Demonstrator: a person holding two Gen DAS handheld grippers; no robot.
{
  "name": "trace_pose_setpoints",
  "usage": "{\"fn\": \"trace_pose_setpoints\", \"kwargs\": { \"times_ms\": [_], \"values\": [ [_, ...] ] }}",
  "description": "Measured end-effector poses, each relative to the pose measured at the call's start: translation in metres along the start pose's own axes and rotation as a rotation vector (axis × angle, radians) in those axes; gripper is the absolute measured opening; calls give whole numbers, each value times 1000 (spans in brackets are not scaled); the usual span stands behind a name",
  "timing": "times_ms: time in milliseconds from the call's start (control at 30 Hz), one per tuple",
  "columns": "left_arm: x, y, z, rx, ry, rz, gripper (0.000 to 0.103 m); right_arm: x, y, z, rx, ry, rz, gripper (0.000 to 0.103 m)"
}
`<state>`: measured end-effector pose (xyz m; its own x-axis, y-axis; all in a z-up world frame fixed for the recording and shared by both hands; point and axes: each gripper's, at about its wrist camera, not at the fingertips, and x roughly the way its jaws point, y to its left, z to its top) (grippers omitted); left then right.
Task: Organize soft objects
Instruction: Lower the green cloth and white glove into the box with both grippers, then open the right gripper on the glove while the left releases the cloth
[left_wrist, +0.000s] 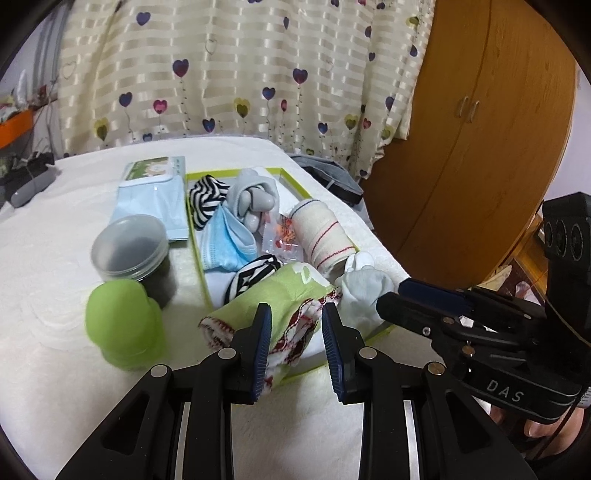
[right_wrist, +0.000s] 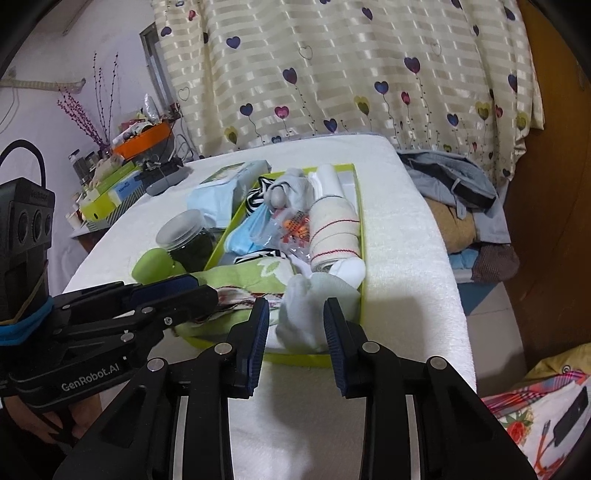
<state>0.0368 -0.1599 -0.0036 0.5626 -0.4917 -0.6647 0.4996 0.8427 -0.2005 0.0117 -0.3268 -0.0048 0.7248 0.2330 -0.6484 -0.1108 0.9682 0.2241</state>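
Left wrist view: the left tool (left_wrist: 295, 332) hangs open, its jaws apart on either side of the near end of a rolled green towel (left_wrist: 273, 299), touching nothing that I can make out. The towel lies across the near corner of a green-rimmed tray (left_wrist: 195, 236) on the white table (left_wrist: 55, 362), one end overhanging the rim. Inside the tray sit a blue mask (left_wrist: 225, 243), striped socks (left_wrist: 205, 201), a grey bundle (left_wrist: 251, 197), a bandage roll (left_wrist: 321, 232) and a white sock ball (left_wrist: 364, 291). Left of the tray stand a jar (left_wrist: 133, 251), a green bottle (left_wrist: 123, 325) and a tissue pack (left_wrist: 155, 195). The right tool (left_wrist: 424, 291) reaches in from the right beside the sock ball; from here its jaws look nearly together.

Right wrist view: the right tool (right_wrist: 295, 332) shows open, empty, framing the sock ball (right_wrist: 314, 314) at the tray's near rim (right_wrist: 295, 356). The left tool (right_wrist: 173, 288) lies over the towel (right_wrist: 236, 280).

The sorting looks mostly done: the soft things are in the tray, and only the towel needs seating. The tray is crowded, with little spare floor. Bare table lies open near both tools, though the right edge (right_wrist: 458, 295) drops off close by.
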Motion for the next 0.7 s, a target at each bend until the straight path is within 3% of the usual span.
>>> {"fn": "trace_pose_setpoints", "kwargs": {
  "times_ms": [67, 700],
  "values": [
    [-6, 1, -3, 0, -8, 4, 27, -3, 4, -2, -8, -2, -12, 47],
    [-38, 16, -35, -28, -19, 80, 27, -6, 30, -33, -49, 60, -49, 47]
  ]
}}
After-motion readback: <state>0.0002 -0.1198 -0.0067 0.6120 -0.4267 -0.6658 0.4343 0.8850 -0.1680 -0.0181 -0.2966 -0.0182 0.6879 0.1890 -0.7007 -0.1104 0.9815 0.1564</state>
